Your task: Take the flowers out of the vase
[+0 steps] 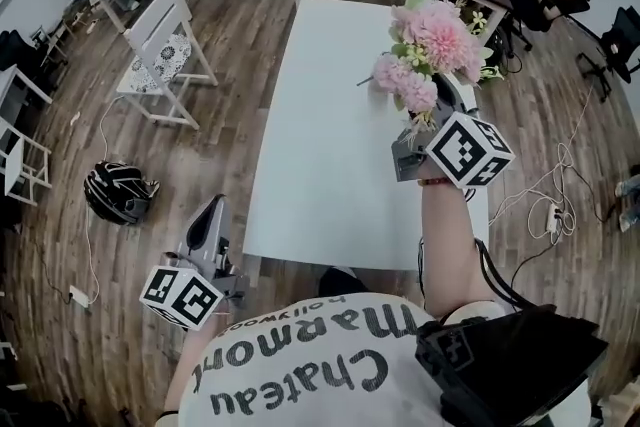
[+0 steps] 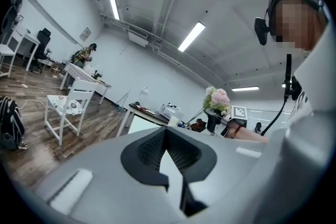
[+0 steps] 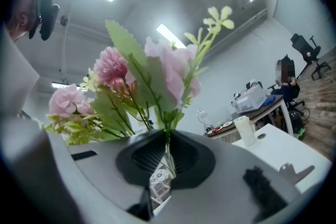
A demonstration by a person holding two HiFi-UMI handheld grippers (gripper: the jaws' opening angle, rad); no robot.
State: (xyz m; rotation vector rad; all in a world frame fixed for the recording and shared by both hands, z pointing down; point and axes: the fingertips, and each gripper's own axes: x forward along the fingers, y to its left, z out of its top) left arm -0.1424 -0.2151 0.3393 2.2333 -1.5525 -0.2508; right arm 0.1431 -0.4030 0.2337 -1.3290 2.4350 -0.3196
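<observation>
The right tongs are clenched on the flowers. In the right gripper view the thin stems run down the seam between the ribbed pads, which press on them from both sides. The grip sits low on the stems, so the pink heads and green leaves fan out just beyond the jaw tips and nothing crushes the blooms. The bunch stands roughly upright over the tongs. That probably stops it from drooping or sliding out sideways.

The flowers hang in the air above the table, well clear of its top, and no vase surrounds the stems at the jaws. A pale cylinder stands on the table, off to the right of the right tongs and well beyond them. It may be the vase, but I cannot say for sure. On that reading the lift-out looks done, and what remains is laying the bunch down.

The left tongs sit low beside the person's body, off the near table edge and far from the flowers. Their jaws meet at the tips with nothing between them. They seem parked there to stay out of the way, since nothing on the table needs steadying.
</observation>
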